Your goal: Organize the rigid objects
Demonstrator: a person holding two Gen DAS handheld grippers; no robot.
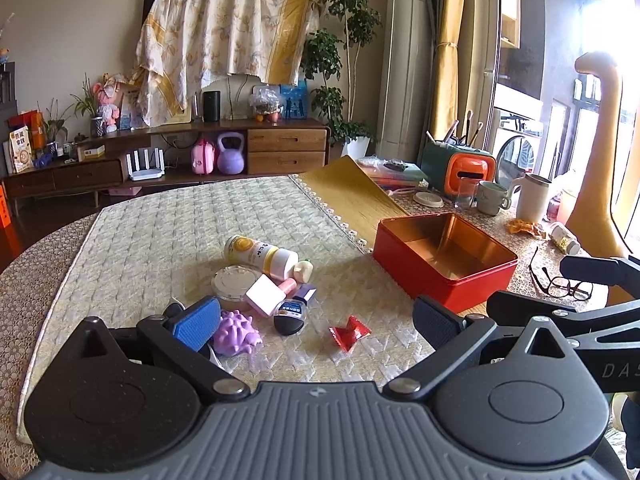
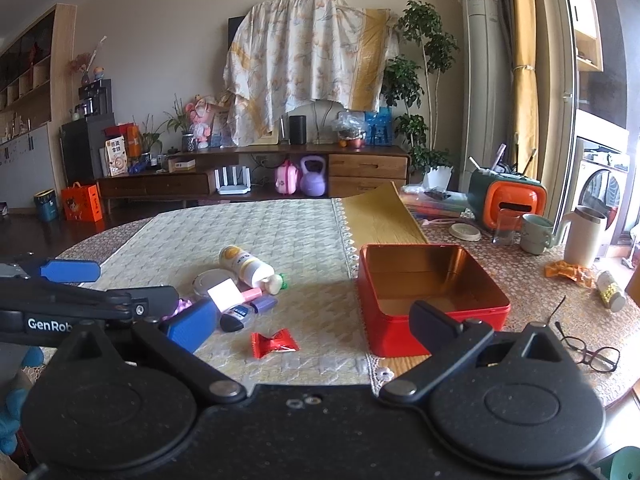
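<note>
Left wrist: we see left gripper point(image 1: 316, 322) spread wide, holding nothing; pile of small items point(image 1: 260, 284) left of red tin point(image 1: 444, 264), red candy point(image 1: 349, 332) nearer tin.
Right wrist: right gripper point(image 2: 312, 318) gaping, empty, near tin's front wall.
Risk: we judge bottle point(image 2: 246, 266) may roll; cluttered pile invites grabbing two.

Left gripper point(image 1: 316, 324): matte black linkage arms with silver pivot screws, ribbed grey body at frame bottom, blue textured pad on one finger, dark pad on the other. Right gripper point(image 2: 312, 322): same black arms, speckled black body; white "GenRob" lettering shows at left edge.
</note>
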